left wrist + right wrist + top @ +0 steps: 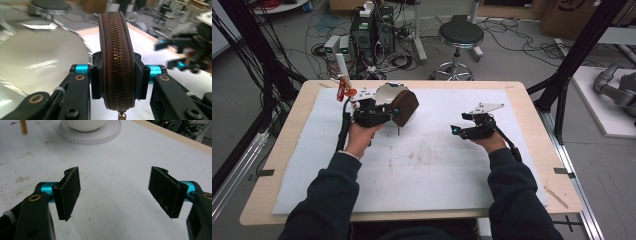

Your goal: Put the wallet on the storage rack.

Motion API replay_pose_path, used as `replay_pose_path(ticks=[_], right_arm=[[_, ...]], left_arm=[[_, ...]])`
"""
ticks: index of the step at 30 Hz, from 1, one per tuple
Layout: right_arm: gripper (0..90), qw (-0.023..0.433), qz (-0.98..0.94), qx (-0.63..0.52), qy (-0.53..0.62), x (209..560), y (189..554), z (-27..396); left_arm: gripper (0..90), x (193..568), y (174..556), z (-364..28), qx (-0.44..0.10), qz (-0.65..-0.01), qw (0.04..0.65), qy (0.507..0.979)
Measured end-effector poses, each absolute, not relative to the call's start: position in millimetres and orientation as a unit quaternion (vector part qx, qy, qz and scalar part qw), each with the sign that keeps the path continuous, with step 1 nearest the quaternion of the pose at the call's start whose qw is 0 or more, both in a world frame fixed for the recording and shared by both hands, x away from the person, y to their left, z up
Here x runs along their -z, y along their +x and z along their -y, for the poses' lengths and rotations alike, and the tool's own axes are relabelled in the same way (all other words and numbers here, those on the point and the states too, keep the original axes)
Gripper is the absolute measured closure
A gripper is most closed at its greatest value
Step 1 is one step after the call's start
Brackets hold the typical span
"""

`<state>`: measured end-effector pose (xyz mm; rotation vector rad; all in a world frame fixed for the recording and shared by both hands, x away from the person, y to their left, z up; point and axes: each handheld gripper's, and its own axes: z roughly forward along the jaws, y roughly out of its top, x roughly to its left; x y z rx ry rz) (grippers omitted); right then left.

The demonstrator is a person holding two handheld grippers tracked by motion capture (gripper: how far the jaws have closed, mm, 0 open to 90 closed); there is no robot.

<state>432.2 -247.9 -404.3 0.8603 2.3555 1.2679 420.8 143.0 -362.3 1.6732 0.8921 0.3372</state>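
I see a round brown zippered pouch standing on edge, zip closed and facing me, its pull dangling below. It is lifted off the tabletop, just beside a white bowl.

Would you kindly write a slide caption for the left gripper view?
Left gripper clamps a brown zippered case upright beside a white bowl.
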Motion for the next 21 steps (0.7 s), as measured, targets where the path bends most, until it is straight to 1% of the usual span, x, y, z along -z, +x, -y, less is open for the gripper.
replay_pose_path(ticks=[3, 8, 12, 17, 21], right_arm=[[26.1, 0.166, -0.827, -0.444, 0.303, 402, 428, 254], [26.1, 0.172, -0.818, -0.453, 0.311, 400, 425, 265], [26.1, 0.167, -0.815, -0.453, 0.32, 401, 425, 268], [26.1, 0.165, -0.813, -0.456, 0.322, 402, 426, 270], [26.1, 0.165, -0.811, -0.457, 0.326, 402, 426, 272]], left_arm=[[66.1, 352, 421, -153, -0.168, -0.372, 0.576, 0.708], [65.9, 341, 434, -167, -0.196, -0.344, 0.557, 0.73], [65.8, 336, 448, -173, -0.204, -0.331, 0.554, 0.736], [65.7, 333, 465, -171, -0.209, -0.29, 0.523, 0.774], [65.7, 334, 474, -167, -0.216, -0.266, 0.509, 0.79]])
